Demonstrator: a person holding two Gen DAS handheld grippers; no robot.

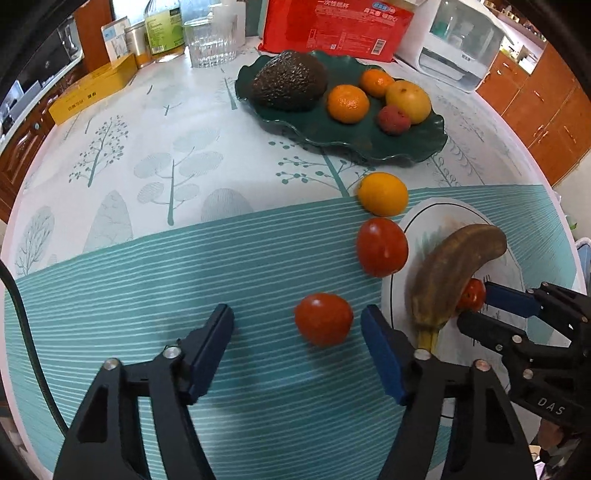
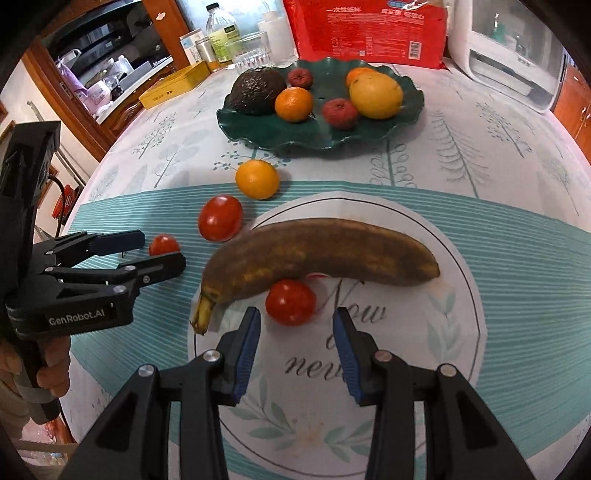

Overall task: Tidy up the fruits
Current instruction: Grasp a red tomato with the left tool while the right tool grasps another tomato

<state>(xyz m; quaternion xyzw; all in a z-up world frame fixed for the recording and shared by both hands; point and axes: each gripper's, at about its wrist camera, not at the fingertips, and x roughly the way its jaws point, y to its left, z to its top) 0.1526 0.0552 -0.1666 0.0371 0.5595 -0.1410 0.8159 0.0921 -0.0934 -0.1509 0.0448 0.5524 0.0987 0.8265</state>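
My left gripper (image 1: 297,325) is open, its fingers on either side of a small red tomato (image 1: 323,319) on the tablecloth; it also shows in the right wrist view (image 2: 159,247). My right gripper (image 2: 295,328) is open just short of another small tomato (image 2: 290,301) that rests against a brown overripe banana (image 2: 321,254) on a round white mat (image 2: 424,350). A larger tomato (image 1: 381,246) and a yellow-orange citrus (image 1: 383,194) lie between the mat and a dark green plate (image 1: 332,136). The plate holds an avocado (image 1: 290,81), tangerines, a yellow fruit and small red fruits.
At the table's far edge stand a red package (image 1: 336,26), a glass (image 1: 210,40), bottles, a tin and a yellow box (image 1: 92,88). A white appliance (image 1: 458,44) stands at the back right. Wooden cabinets surround the round table.
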